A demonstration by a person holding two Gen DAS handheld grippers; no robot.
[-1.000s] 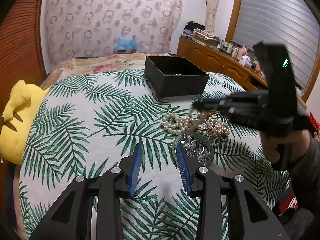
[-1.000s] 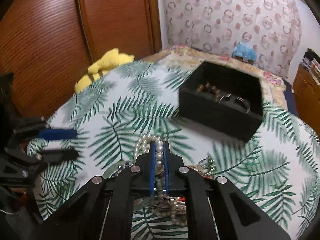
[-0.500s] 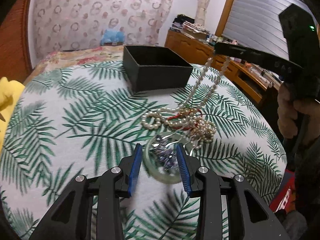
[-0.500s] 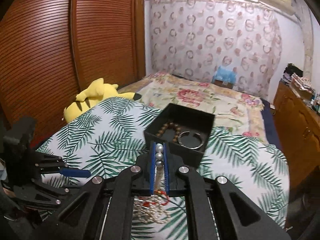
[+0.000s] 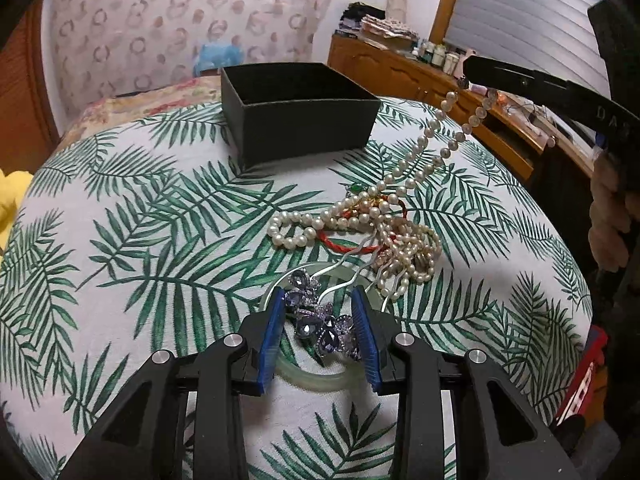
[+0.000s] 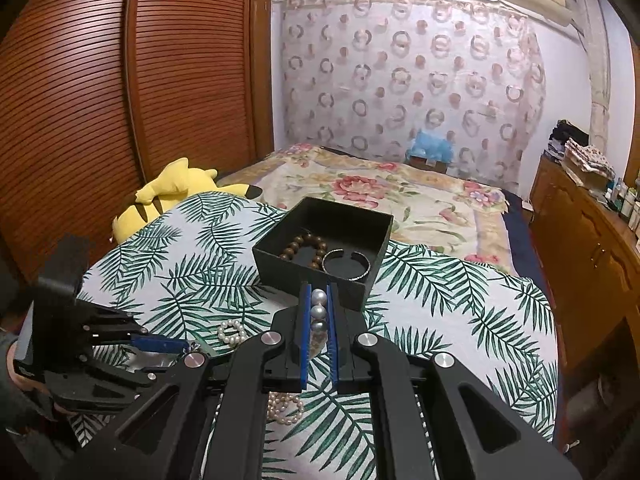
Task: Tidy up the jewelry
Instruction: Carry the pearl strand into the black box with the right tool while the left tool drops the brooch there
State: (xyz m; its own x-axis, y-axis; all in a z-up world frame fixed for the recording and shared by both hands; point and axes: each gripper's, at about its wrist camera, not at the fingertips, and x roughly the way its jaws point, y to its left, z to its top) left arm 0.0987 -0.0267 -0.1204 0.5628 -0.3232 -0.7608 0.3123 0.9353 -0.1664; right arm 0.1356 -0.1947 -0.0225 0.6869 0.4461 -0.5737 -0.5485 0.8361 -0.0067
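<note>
The bench [image 5: 120, 208], under a palm-leaf cloth, carries everything. At its far side sits the black box [image 6: 320, 240], open on top; it holds a brown bead bracelet [image 6: 304, 248] and a silver cuff [image 6: 346, 266], side by side on the floor of the box.

Nearer lies the jewelry pile [image 5: 384, 236]. The pearl necklace [image 5: 432, 140] runs up from it to the right claw [image 6: 319, 312], which is pinched on a few pearls; the rest is still tangled with a red cord [image 5: 348, 245] on the cloth. To lift it well, I judge, raise slowly so the strand slips free without dragging the pile, then carry it over the box.

The left claw [image 5: 322, 332] is spread, its fingers either side of a purple brooch [image 5: 320, 320] lying on a pale green bangle [image 5: 320, 380]; it could steady these.
</note>
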